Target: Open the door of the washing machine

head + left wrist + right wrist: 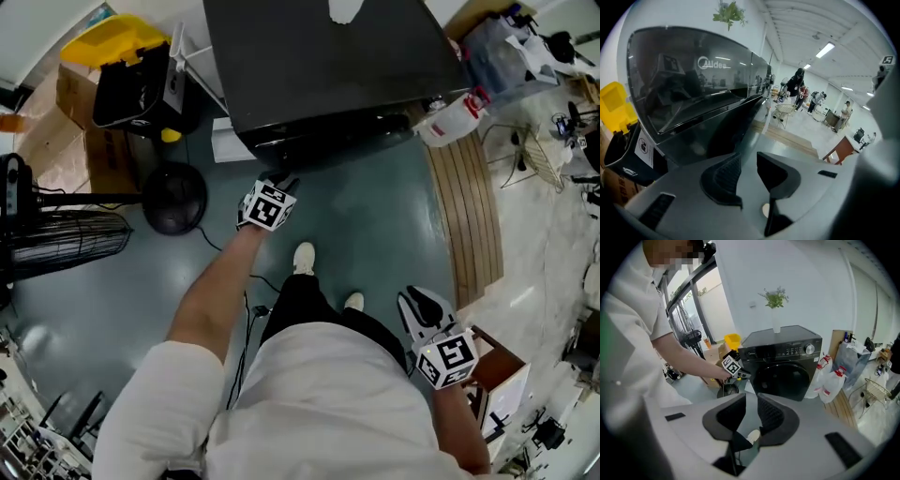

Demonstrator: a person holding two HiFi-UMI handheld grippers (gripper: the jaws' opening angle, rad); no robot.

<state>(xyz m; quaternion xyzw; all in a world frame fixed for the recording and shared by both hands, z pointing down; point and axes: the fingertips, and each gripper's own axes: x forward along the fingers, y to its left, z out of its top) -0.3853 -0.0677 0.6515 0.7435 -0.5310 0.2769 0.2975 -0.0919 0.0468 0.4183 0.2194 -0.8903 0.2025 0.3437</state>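
Observation:
The black front-loading washing machine (319,66) stands ahead of me, its round dark door (782,378) closed against the front. My left gripper (284,180) reaches out to the machine's front at the door's left edge, where the right gripper view also catches that gripper (743,375). In the left gripper view its jaws (749,171) stand a narrow gap apart with nothing between them, and the glossy dark front (693,93) looms just beyond. My right gripper (417,302) hangs back by my right hip, its jaws (751,411) slightly apart and empty.
Two white detergent jugs (829,380) stand right of the machine, beside a wooden floor strip (469,206). A yellow-lidded bin (127,70), a cardboard box and a floor fan (56,239) sit to the left. A vase with a plant (776,310) tops the machine.

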